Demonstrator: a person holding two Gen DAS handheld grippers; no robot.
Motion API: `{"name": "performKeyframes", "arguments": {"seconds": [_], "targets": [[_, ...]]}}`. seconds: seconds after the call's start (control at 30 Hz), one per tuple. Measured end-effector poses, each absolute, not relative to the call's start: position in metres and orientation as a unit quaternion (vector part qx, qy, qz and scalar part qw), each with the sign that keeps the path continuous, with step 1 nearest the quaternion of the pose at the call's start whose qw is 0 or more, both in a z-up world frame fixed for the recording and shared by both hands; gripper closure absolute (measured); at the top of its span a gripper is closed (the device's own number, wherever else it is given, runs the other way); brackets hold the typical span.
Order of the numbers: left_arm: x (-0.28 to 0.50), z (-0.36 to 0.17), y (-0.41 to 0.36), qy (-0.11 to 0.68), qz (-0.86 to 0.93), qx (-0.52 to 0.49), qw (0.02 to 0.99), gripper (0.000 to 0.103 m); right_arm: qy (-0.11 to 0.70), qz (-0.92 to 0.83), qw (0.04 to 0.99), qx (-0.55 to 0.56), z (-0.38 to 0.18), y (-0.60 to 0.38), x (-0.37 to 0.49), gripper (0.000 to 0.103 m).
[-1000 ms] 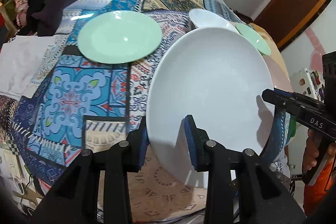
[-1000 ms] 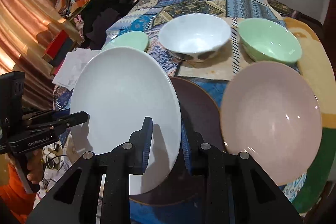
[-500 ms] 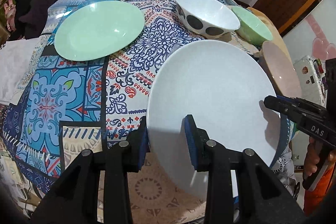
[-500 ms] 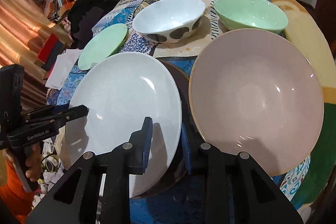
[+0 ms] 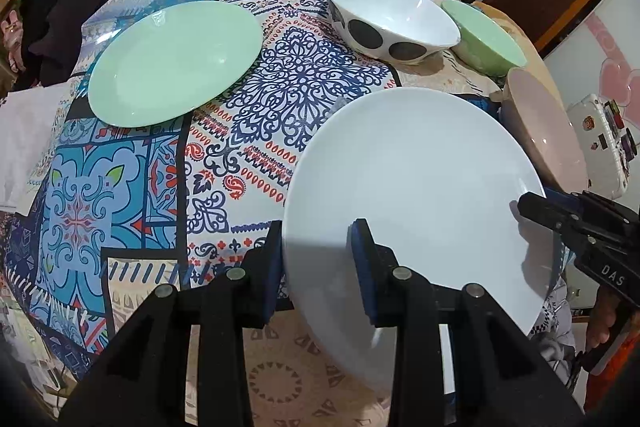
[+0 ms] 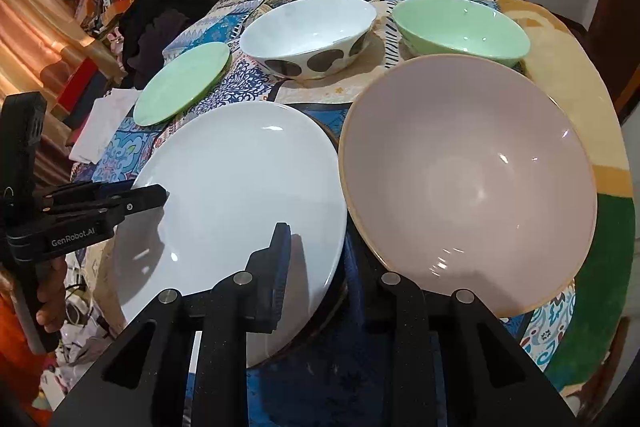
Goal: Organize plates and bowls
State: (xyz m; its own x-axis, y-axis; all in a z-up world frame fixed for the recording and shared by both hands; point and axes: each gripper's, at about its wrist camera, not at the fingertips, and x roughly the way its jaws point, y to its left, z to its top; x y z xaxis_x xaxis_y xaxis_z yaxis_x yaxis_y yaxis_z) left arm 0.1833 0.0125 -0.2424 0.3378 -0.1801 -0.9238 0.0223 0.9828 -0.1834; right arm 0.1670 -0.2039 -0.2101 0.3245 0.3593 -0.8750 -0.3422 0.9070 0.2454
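Note:
A white plate [image 5: 416,187] [image 6: 240,195] hangs tilted over the near edge of the patchwork-covered table [image 5: 280,99]. My left gripper [image 5: 316,267] [image 6: 162,193] is shut on its left rim. My right gripper [image 6: 316,267] [image 5: 524,207] is shut on the opposite rim. A dark brown plate [image 6: 334,301] shows just under the white one; whether it is also gripped I cannot tell. Beside it stands a pink bowl [image 6: 468,187] [image 5: 540,131]. Farther back are a green plate [image 5: 176,63] [image 6: 184,83], a white bowl with dark spots [image 5: 388,19] [image 6: 308,31] and a green bowl [image 5: 488,39] [image 6: 460,27].
A heap of dark clothes [image 5: 68,27] [image 6: 160,27] and a white cloth [image 5: 24,135] [image 6: 100,123] lie off the table's left side. A white box with stickers [image 5: 600,143] stands to the right. A person's hands hold both gripper handles.
Both grippers have sunk and moved forward with the white plate between them. The bowls and the green plate now show closer and lower in both views. Both grips are unchanged.

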Motion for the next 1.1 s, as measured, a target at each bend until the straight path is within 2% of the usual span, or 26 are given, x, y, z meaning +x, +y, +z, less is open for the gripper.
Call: {"name": "performKeyframes", "arguments": {"seconds": [0.3,0.37,0.43,0.67,0.8,1.0,1.1], "targets": [[0.184,-0.243,0.009,0.571,-0.065,-0.066,0.816,0.07,0.538,0.201,0.819,-0.008,-0.206,-0.201,0.161,0.076],[0.182,-0.241,0.008,0.568,-0.068,-0.062,0.818,0.068,0.534,0.204,0.821,-0.011,-0.203,-0.202,0.158,0.076],[0.179,-0.237,0.008,0.561,-0.072,-0.062,0.822,0.062,0.527,0.209,0.824,-0.012,-0.198,-0.201,0.154,0.076],[0.171,-0.218,0.015,0.54,-0.069,-0.066,0.837,0.061,0.492,0.233,0.839,-0.017,-0.171,-0.186,0.155,0.076],[0.167,-0.201,0.026,0.516,-0.057,-0.067,0.852,0.054,0.483,0.253,0.838,-0.013,-0.164,-0.169,0.165,0.075],[0.171,-0.178,0.056,0.48,-0.025,-0.065,0.874,0.044,0.48,0.271,0.834,-0.014,-0.165,-0.139,0.187,0.065],[0.177,-0.171,0.076,0.467,-0.007,-0.068,0.881,0.034,0.481,0.28,0.83,-0.014,-0.166,-0.123,0.201,0.062]]}}
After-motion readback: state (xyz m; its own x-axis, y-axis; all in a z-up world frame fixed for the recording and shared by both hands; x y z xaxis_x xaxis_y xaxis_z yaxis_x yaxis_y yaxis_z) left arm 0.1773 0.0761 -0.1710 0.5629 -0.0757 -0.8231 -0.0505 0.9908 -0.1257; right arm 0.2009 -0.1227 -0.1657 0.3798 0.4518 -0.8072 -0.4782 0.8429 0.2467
